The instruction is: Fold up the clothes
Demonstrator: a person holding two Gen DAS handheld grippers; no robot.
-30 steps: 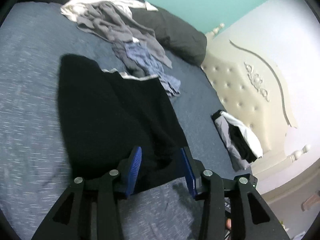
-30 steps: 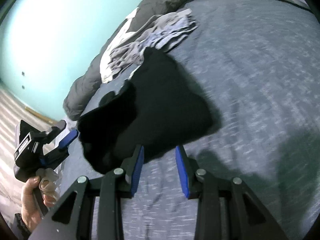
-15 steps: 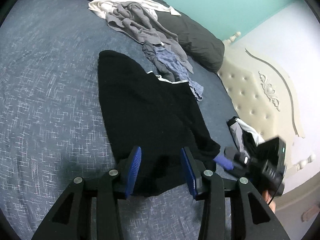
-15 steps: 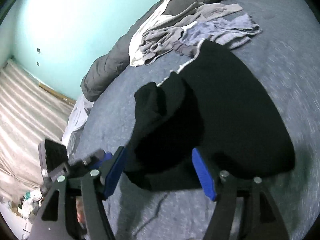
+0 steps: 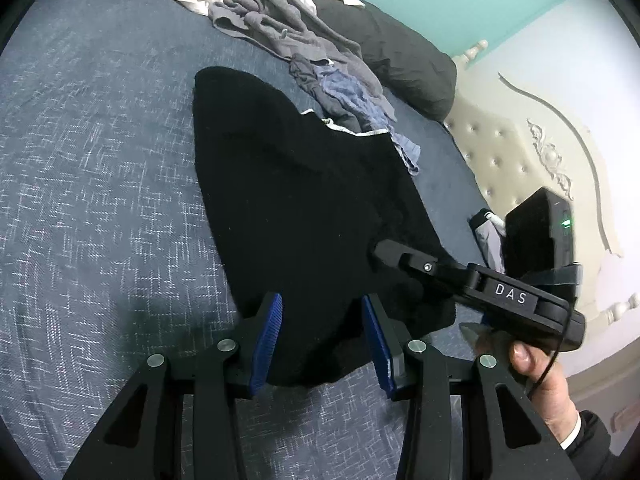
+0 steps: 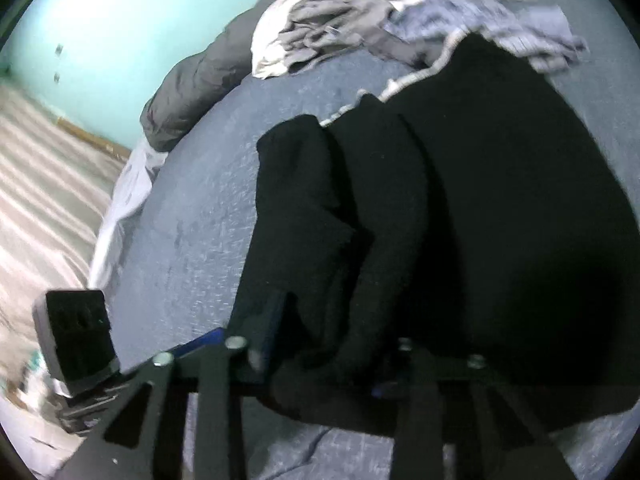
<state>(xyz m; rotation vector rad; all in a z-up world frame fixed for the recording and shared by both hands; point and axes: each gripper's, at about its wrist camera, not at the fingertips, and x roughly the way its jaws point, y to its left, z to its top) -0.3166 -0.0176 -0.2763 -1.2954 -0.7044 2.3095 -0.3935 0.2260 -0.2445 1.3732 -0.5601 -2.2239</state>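
Note:
A black garment (image 5: 304, 184) lies spread on the blue-grey bedspread (image 5: 100, 160), its white-trimmed edge at the far side. My left gripper (image 5: 320, 304) stands open just above the garment's near edge, black cloth showing between its blue pads (image 5: 268, 332). My right gripper (image 5: 380, 250) reaches in from the right, its tip on the garment's near right part. In the right wrist view its jaws are closing, and a bunched fold of the black garment (image 6: 500, 220) sits between the fingers of the right gripper (image 6: 336, 332), hiding the right pad.
A heap of grey, white and blue clothes (image 5: 288, 28) lies past the garment, against a dark grey pillow (image 5: 400, 56). A cream tufted headboard (image 5: 520, 152) with a small folded pile (image 5: 486, 232) is at the right. A hand (image 5: 536, 376) holds the right gripper. Striped floor (image 6: 40, 180) lies beyond the bed's left edge.
My right gripper swung in to the garment's near side, opened wide, then closed around a fold of it. My left gripper sank a little towards the cloth, its opening unchanged.

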